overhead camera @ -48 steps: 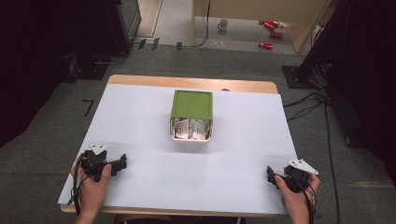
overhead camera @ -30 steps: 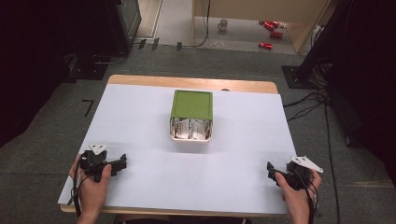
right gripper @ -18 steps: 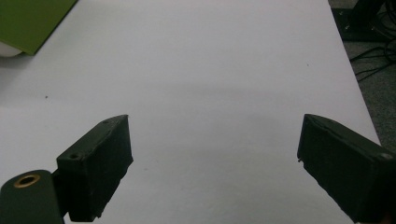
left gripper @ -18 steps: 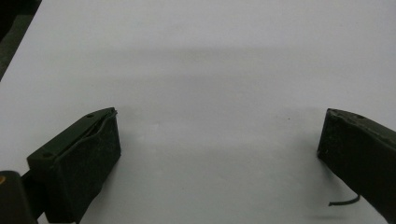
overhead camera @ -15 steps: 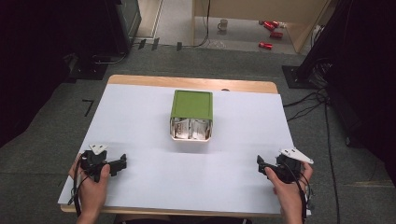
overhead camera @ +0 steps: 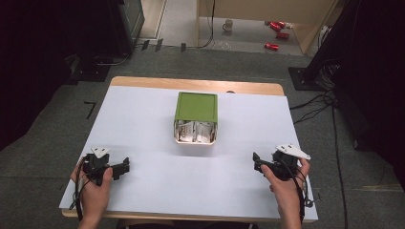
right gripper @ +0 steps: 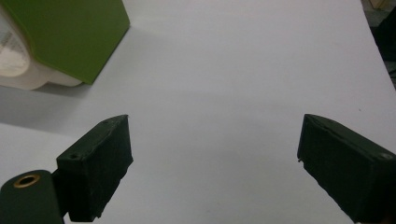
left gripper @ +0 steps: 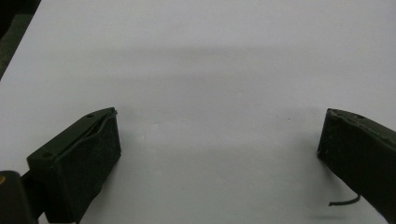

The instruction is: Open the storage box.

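Nothing's been touched yet: the green box (overhead camera: 196,118) sits mid-table on the white table (overhead camera: 143,119), well apart from both hands. Left gripper (overhead camera: 125,166) and right gripper (overhead camera: 256,162) rest near the front edge, jaws spread wide, empty. The whole reach and grasp lies ahead, I'd say.

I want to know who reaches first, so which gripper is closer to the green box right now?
Right. The right gripper sits off the green box toward its near right corner, jaws open. The left gripper lies farther off at the near left, also open.
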